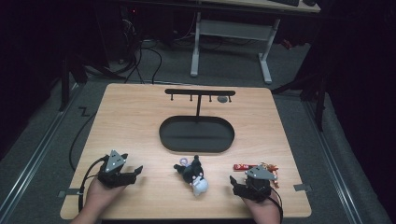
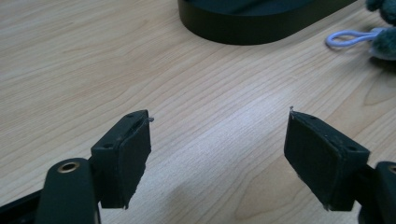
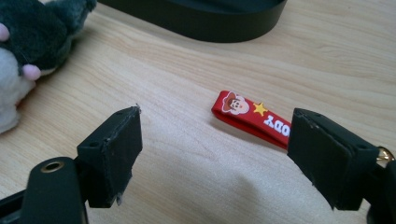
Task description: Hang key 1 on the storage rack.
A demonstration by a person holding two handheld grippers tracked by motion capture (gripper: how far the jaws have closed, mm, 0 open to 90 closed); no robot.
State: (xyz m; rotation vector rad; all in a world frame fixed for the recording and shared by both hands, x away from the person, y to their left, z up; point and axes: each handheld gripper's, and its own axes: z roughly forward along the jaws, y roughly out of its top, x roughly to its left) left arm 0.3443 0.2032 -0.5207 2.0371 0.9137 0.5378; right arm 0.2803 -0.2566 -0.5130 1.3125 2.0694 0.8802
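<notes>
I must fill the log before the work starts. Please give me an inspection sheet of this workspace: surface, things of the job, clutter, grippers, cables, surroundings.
Surface: light wooden table, no spills or marks seen.
Job's things: plush toy keychain lying near the front edge, its pale loop toward the stand; red strap keychain lying flat by the right gripper; black hook stand with oval base, one small grey item on its bar.
Clutter: nothing seen.
Grippers: left gripper open, empty, above bare wood; right gripper open, empty, the red strap just ahead of it.
Cables: one trails from each gripper over the table's near edge.
Surroundings: dark room, grey carpet, a white-legged desk and floor cables behind.
</notes>
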